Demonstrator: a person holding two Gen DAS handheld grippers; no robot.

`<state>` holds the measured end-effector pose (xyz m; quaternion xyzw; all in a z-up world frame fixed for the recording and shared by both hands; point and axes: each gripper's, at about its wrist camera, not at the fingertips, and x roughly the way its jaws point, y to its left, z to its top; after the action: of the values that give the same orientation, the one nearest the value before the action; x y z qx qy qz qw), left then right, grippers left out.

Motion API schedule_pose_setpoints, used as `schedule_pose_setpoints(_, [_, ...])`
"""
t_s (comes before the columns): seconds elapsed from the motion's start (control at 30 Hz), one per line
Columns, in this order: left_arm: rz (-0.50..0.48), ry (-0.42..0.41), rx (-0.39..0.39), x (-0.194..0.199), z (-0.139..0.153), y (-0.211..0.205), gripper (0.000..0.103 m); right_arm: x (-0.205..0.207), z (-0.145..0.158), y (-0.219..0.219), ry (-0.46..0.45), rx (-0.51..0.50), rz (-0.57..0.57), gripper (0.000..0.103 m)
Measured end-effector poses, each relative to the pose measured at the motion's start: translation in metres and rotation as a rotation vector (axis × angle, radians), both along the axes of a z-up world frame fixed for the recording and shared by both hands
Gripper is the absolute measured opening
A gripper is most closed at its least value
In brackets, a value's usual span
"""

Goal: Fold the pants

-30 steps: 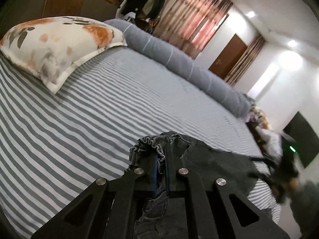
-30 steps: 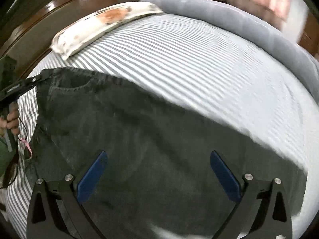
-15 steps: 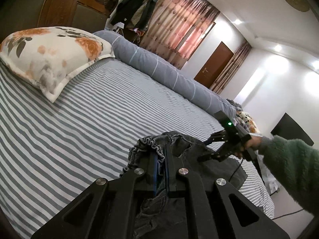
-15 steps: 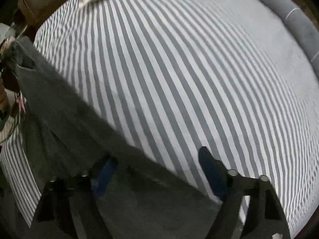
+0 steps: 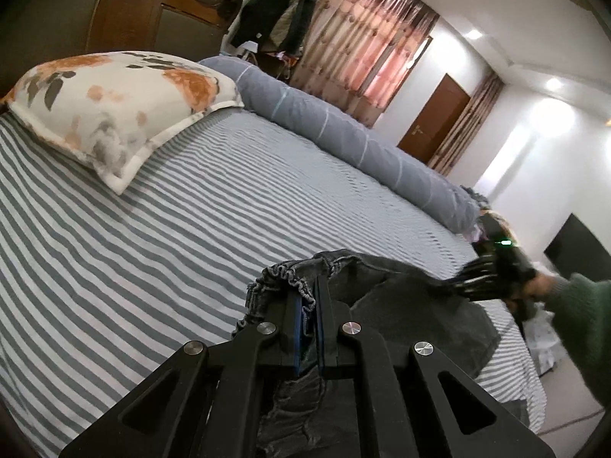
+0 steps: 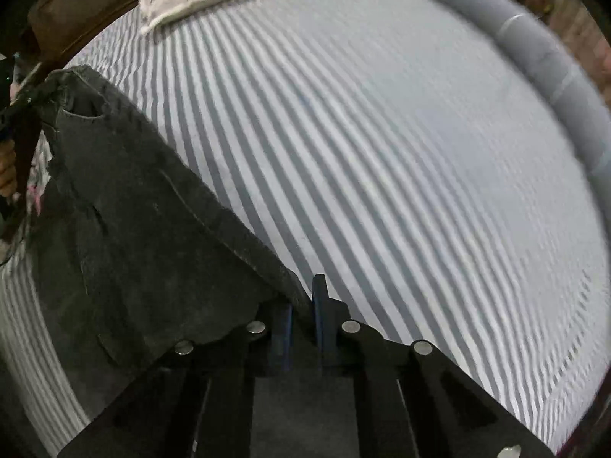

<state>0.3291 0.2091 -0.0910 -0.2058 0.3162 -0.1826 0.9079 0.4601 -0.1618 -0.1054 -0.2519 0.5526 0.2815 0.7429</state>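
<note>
Dark grey denim pants (image 5: 401, 305) lie on the striped bed near its front edge. My left gripper (image 5: 309, 290) is shut on their gathered elastic waistband, lifting it a little. In the right wrist view the pants (image 6: 133, 198) stretch from that waistband at the far left down to my right gripper (image 6: 303, 301). Its jaws are closing, and the blue pads press on the pants' long side edge. The left wrist view shows the right gripper (image 5: 464, 280) at the pants' far end, held by a hand in a green sleeve (image 5: 573, 305).
The grey-and-white striped sheet (image 5: 172, 248) covers the bed. A floral pillow (image 5: 114, 103) lies by the wooden headboard (image 5: 133, 19). A long grey rolled duvet (image 5: 343, 133) runs along the far side. The bed's edge and the floor are at the right.
My right gripper swung over the pants to their side edge and went from wide open to shut on the cloth. The left gripper kept its hold on the waistband and stayed put.
</note>
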Motion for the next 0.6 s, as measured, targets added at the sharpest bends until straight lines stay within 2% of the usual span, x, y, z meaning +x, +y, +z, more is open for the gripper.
schedule_pose_setpoints(0.13, [-0.007, -0.032, 0.074, -0.007, 0.011, -0.005, 0.006, -0.036, 0.029, 0.006, -0.117, -0.017, -0.070, 0.007])
schedule_pose_setpoints(0.3, [-0.072, -0.027, 0.128, -0.033, 0.026, -0.012, 0.006, -0.094, 0.055, 0.014, -0.251, -0.080, -0.150, 0.007])
schedule_pose_setpoints(0.47, [-0.120, -0.035, 0.181, -0.076, 0.042, -0.018, 0.006, -0.163, 0.065, 0.002, -0.344, -0.095, -0.227, 0.007])
schedule_pose_setpoints(0.6, [-0.144, -0.019, 0.225, -0.115, 0.043, -0.021, 0.007, -0.217, 0.059, -0.008, -0.374, -0.095, -0.289, 0.007])
